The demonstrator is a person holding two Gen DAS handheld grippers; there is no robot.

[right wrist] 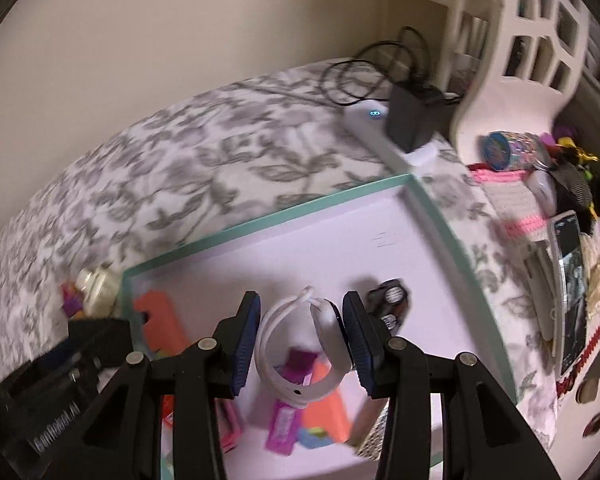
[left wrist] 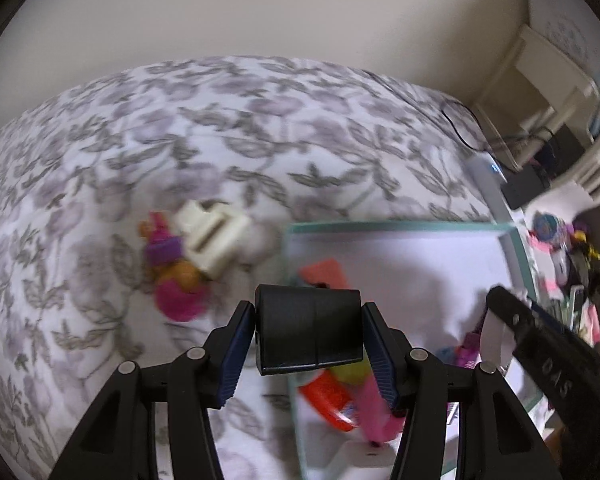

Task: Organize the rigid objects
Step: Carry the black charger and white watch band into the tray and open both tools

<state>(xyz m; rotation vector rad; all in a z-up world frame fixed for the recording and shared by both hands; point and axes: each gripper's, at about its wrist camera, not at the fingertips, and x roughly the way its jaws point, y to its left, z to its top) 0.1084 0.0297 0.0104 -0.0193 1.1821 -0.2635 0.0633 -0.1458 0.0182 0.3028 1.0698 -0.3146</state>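
Right now both grippers hang over the shallow green-rimmed box on the floral bedspread. The left gripper has its jaws closed firmly on a black block, just above the box's near edge. The right gripper has its jaws part open, the white wristband watch between them and resting against the right pad; whether it's truly gripped, I can't tell. Looks like the drop-off step: each piece wants lowering among the bright toys and letting go. A cream toy and pink doll wait outside.
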